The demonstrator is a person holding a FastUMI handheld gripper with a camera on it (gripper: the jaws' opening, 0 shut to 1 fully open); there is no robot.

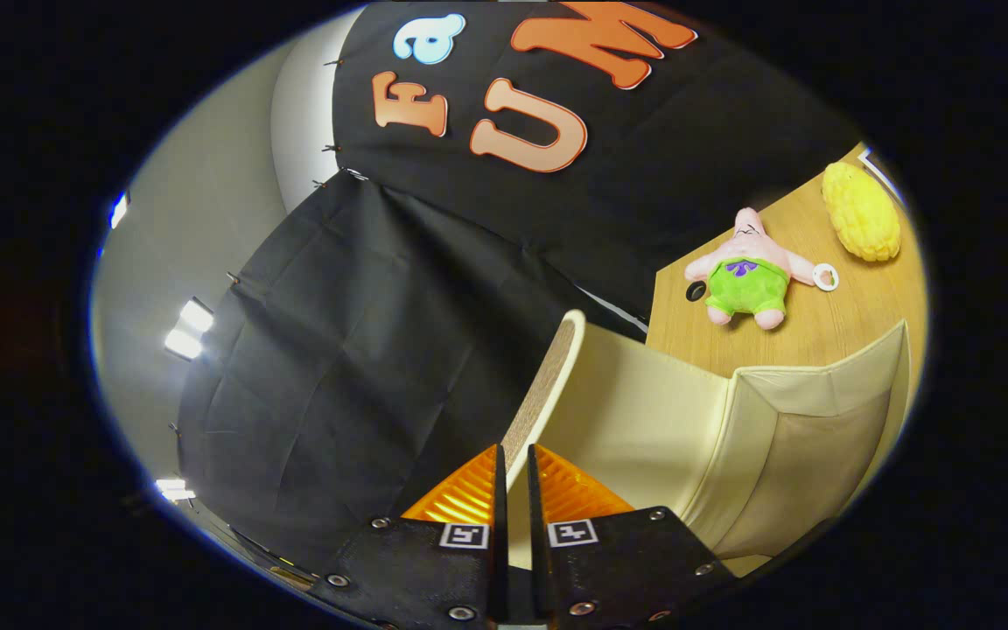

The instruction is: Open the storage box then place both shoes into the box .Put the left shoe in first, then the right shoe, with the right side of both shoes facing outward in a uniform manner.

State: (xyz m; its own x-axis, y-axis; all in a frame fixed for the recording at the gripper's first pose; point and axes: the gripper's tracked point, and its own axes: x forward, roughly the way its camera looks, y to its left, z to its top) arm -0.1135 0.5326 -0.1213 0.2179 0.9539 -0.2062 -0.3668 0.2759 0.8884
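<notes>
Gripper view tilts steeply: the gripper [514,472] at the bottom centre has its two fingers drawn close together, pinching the thin edge of the storage box lid [548,385], which rises between them toward the middle of the frame. The cream storage box [784,437] spreads to the lower right, its side panel folded inward. Beyond it, in the upper right, a wooden table [854,306] carries a pink plush toy [745,276] in green shorts and, further right, a yellow plush corn cob [861,212]. Black cloth [338,350] hangs across the left and top, with ceiling lights [189,328] glowing at the far left.
</notes>
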